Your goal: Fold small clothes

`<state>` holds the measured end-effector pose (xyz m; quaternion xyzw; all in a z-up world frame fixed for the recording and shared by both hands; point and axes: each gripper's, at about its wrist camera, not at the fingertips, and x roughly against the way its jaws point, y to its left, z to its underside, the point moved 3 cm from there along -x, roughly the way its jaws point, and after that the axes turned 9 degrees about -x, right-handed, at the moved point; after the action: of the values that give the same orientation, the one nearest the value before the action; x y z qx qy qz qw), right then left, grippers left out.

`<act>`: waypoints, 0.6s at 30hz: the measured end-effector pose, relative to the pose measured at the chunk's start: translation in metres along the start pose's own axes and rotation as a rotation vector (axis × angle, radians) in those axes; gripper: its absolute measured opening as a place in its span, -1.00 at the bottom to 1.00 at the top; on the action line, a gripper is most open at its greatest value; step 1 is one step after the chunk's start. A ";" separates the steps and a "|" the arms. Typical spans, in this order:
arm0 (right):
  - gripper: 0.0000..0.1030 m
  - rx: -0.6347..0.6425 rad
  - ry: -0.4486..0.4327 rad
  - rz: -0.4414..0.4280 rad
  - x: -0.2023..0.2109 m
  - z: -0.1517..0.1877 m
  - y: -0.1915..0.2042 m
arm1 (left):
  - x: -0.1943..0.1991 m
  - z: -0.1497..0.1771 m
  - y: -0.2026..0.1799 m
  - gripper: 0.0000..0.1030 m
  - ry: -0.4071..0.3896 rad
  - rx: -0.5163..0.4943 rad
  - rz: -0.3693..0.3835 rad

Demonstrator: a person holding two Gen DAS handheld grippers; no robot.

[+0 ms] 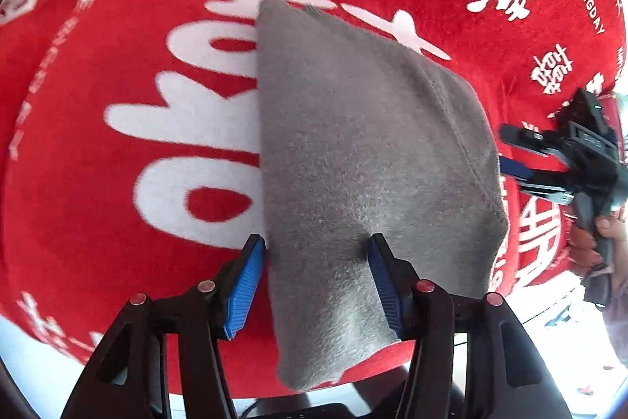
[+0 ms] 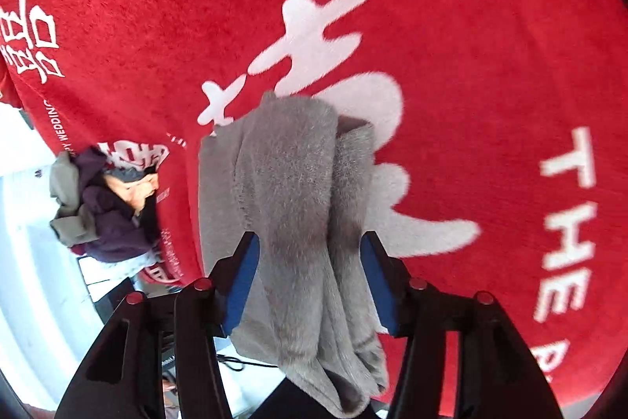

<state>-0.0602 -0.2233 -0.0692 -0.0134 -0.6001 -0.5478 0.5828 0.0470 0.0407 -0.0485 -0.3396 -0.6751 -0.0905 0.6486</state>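
garment (image 1: 353, 152) lengthwise between gripper (image 1: 314, 285) jaws

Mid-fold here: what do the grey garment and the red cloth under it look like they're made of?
Grey garment: seemingly soft fleece or brushed knit, matte; fuzzy nap and a stitched seam show, and it drapes limply.
Red cloth: looks like short-pile plush or velvety textile, matte; fine fibres are visible, with flat white printed characters. Exact fibres cannot be told.

Around the grey garment (image 1: 365, 160), broad stretches of the red cloth (image 1: 117, 73) are left bare on its printed side. Its other side is crowded by the right gripper (image 1: 514, 152), and a heap of clothes (image 2: 98, 207) is seen beyond.
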 end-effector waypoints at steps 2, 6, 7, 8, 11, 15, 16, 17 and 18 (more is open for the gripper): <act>0.13 0.018 -0.022 0.012 0.010 0.005 0.005 | 0.010 -0.002 -0.001 0.49 -0.026 -0.007 -0.037; 0.11 0.093 -0.037 0.042 0.019 0.019 0.022 | 0.027 -0.009 -0.004 0.90 -0.084 0.006 -0.098; 0.07 0.112 -0.039 0.053 0.018 0.024 0.029 | 0.028 -0.011 -0.005 0.90 -0.091 0.013 -0.111; -0.10 0.137 -0.039 0.051 0.016 0.030 0.037 | 0.030 -0.012 -0.005 0.90 -0.097 0.021 -0.127; -0.58 0.232 -0.023 0.066 0.006 0.050 0.058 | 0.033 -0.015 -0.005 0.98 -0.110 0.033 -0.148; -0.58 0.327 0.001 0.180 -0.018 0.067 0.069 | 0.034 -0.013 0.001 0.98 -0.118 0.076 -0.126; -0.58 0.339 0.001 0.216 -0.024 0.069 0.065 | 0.031 -0.012 0.004 0.98 -0.100 0.089 -0.115; -0.58 0.361 -0.001 0.283 -0.031 0.072 0.056 | 0.029 -0.009 0.004 0.98 -0.093 0.091 -0.118; -0.65 0.368 -0.003 0.319 -0.033 0.074 0.050 | 0.027 -0.008 0.005 0.98 -0.083 0.086 -0.130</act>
<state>-0.0677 -0.1326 -0.0404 -0.0025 -0.6808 -0.3302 0.6538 0.0577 0.0493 -0.0234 -0.2703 -0.7254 -0.0891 0.6267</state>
